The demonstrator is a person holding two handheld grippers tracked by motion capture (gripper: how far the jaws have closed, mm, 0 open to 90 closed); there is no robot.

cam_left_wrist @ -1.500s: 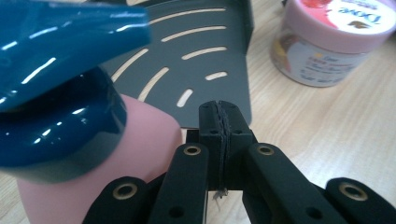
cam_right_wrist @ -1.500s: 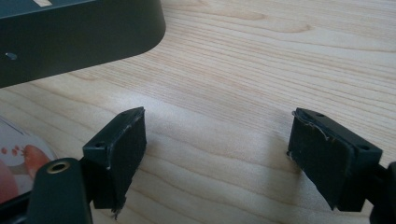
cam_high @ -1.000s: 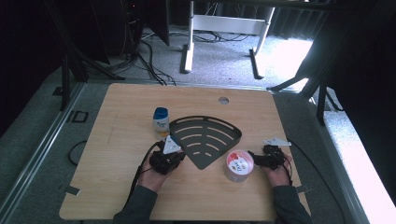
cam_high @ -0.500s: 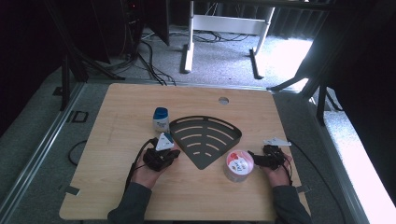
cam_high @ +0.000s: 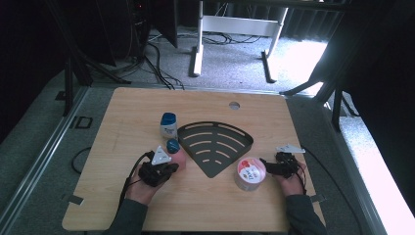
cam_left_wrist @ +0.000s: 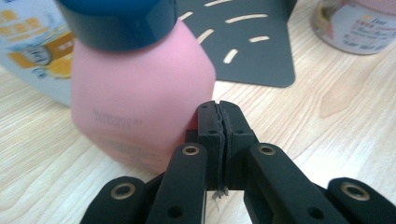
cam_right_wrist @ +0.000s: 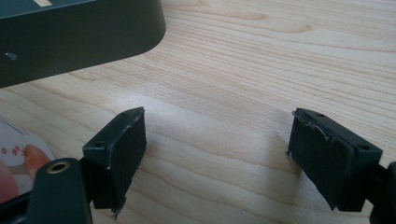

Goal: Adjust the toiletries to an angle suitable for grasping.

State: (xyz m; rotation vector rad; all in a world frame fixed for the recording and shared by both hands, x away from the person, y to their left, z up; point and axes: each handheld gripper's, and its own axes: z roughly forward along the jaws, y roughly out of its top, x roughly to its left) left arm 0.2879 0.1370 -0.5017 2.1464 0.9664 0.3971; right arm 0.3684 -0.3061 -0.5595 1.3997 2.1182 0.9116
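A pink bottle (cam_left_wrist: 140,93) with a dark blue cap (cam_left_wrist: 116,18) stands on the wooden table, close in front of my left gripper (cam_left_wrist: 219,126). That gripper's jaws are shut pad to pad, with nothing between them, and their tips sit at the bottle's lower right side. In the high view the left gripper (cam_high: 171,166) lies just below and left of the pink bottle (cam_high: 175,152). My right gripper (cam_right_wrist: 219,154) stands open over bare wood. In the high view the right gripper (cam_high: 266,164) is just right of a round tub (cam_high: 251,172) with a pink and white lid.
A black fan-shaped slotted rack (cam_high: 215,144) lies flat at the table's middle. A white bottle (cam_high: 168,125) with a blue cap stands just left of the rack's far corner. The table (cam_high: 122,112) has a round hole (cam_high: 234,105) near its far edge.
My left gripper has shifted to the left, and the pink bottle now shows to the right of its grey plate. The right gripper has stayed put.
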